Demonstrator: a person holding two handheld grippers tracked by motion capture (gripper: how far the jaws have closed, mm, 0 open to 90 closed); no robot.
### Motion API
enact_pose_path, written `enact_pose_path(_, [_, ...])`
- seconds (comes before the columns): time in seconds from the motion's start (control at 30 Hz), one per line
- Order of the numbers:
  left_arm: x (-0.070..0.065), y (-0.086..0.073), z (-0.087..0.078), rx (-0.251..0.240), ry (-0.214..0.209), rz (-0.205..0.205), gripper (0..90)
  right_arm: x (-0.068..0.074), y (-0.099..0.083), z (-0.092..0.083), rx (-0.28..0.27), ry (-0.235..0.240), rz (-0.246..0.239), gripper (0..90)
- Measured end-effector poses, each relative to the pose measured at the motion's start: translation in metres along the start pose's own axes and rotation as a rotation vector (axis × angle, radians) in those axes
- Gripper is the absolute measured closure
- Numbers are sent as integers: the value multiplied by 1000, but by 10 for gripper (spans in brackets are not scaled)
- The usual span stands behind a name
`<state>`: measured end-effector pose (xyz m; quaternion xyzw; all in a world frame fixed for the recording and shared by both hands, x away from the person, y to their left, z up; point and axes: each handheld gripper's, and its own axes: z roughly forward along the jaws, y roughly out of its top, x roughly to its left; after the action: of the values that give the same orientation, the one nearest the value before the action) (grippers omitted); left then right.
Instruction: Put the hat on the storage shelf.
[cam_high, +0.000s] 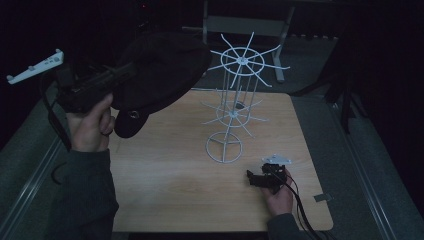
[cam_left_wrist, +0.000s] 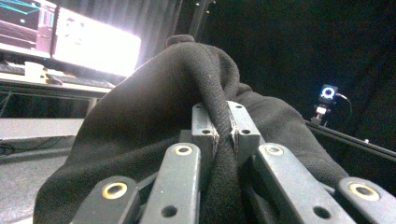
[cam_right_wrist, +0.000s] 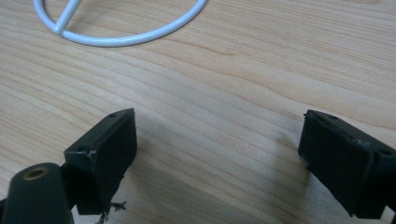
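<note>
Left gripper (cam_left_wrist: 223, 133) raised above the worktop's (cam_high: 175, 180) left edge, fingers (cam_left_wrist: 203, 128) clamped on a fold of the black cap (cam_high: 160, 70); cloth drapes around them. Right gripper (cam_right_wrist: 219, 154) low on the worktop near the white wire rack (cam_high: 235, 100), fingers apart, nothing between.

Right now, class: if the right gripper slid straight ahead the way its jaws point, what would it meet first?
Probably the white wire stand's ring base. The right gripper, jaws open, has bare wooden table ahead until that ring; depth is hard to judge.
</note>
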<state>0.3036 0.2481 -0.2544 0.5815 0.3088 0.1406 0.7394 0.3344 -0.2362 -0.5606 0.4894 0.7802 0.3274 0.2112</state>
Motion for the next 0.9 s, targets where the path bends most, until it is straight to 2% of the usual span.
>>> enact_pose_path(0.27, [0, -4, 8, 13, -23, -11, 845, 0, 0, 0, -1, 0, -1, 113])
enact_pose_path(0.43, [-4, -4, 13, 27, -34, -1, 845, 0, 0, 0, -1, 1, -1, 113])
enact_pose_path(0.7, [-2, -15, 26, 91, -24, 11, 844, 0, 0, 0, -1, 0, -1, 113])
enact_pose_path(0.9, [-2, -19, 32, 118, -20, 15, 843, 0, 0, 0, 0, 0, -1, 113])
